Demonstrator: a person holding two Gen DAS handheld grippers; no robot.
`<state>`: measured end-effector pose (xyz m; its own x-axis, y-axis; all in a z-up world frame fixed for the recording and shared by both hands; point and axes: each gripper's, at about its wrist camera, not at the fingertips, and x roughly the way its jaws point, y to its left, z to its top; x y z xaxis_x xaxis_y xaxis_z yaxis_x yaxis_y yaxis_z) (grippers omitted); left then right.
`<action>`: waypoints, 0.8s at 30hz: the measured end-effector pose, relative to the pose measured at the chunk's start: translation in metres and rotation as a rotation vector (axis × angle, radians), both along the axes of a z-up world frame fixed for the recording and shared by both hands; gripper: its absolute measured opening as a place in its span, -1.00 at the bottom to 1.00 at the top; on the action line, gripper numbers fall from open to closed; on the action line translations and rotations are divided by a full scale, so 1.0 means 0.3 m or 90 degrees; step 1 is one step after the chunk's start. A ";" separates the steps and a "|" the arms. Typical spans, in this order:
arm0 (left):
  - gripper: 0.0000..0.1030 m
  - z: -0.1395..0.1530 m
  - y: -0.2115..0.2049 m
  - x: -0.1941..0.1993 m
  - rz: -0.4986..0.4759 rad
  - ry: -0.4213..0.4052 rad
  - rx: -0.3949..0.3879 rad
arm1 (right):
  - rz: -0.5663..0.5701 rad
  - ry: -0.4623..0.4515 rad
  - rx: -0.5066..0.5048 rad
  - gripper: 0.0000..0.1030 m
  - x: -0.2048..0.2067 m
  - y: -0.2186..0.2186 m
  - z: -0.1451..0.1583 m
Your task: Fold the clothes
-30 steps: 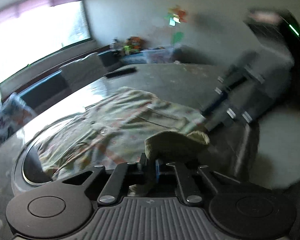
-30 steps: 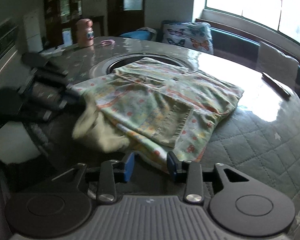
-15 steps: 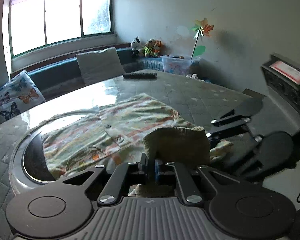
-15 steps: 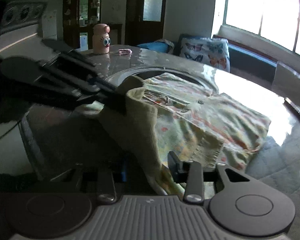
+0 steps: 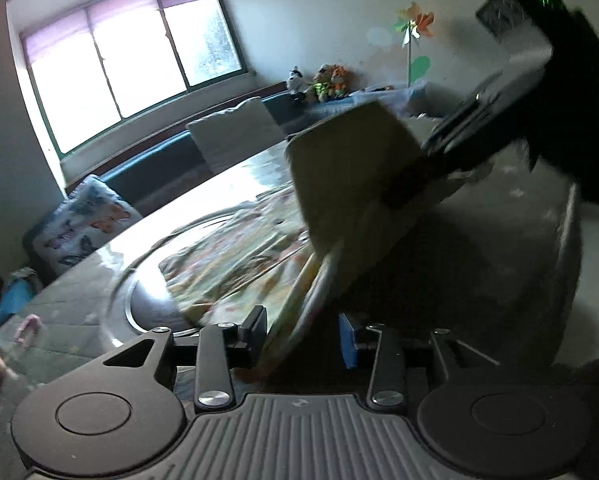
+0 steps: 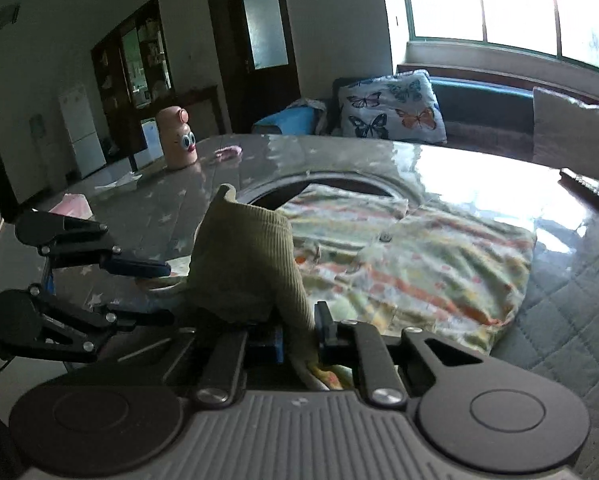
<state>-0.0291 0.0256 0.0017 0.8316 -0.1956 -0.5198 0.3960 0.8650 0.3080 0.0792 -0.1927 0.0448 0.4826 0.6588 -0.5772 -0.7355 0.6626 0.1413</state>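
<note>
A pale printed garment (image 6: 419,264) with orange stripes lies folded on the table (image 6: 559,340), partly over a round recess. Its olive ribbed hem (image 6: 243,264) is lifted off the table. My right gripper (image 6: 299,336) is closing, and its pads pinch that hem. In the left wrist view the right gripper (image 5: 403,188) holds the raised hem (image 5: 351,184) up over the garment (image 5: 235,272). My left gripper (image 5: 301,336) is opening; a cloth edge runs loosely between its fingers. From the right wrist view the left gripper (image 6: 167,292) stands spread just left of the hem.
A pink bottle with eyes (image 6: 177,138) and a pink pack (image 6: 73,204) sit at the table's far left. A dark remote (image 6: 587,188) lies at the right edge. A butterfly pillow (image 6: 391,108) rests on the bench under the window.
The left gripper has spread its fingers and released the ribbed hem. The right gripper has shut on that hem and carried it upward.
</note>
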 end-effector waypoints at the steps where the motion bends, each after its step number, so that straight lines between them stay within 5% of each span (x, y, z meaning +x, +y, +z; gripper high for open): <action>1: -0.20 -0.007 0.003 0.003 0.006 -0.006 0.010 | -0.001 -0.001 0.000 -0.75 0.000 0.003 0.001; 6: -0.23 -0.045 0.019 0.028 0.019 -0.033 0.058 | -0.008 -0.004 0.003 -0.76 0.004 0.011 0.000; 8: -0.60 -0.044 0.028 0.030 0.017 -0.035 0.057 | -0.012 -0.008 0.008 -0.77 -0.002 0.007 -0.001; 11: -0.77 -0.042 0.040 0.032 0.015 -0.039 0.054 | -0.018 -0.016 0.016 -0.80 -0.018 -0.003 0.004; 20: -0.79 0.079 0.054 -0.123 -0.010 -0.021 -0.001 | 0.031 -0.030 0.030 -0.82 -0.149 -0.079 0.085; 24: -0.80 0.137 0.048 -0.248 -0.029 0.031 -0.029 | 0.072 -0.017 0.021 -0.82 -0.253 -0.114 0.140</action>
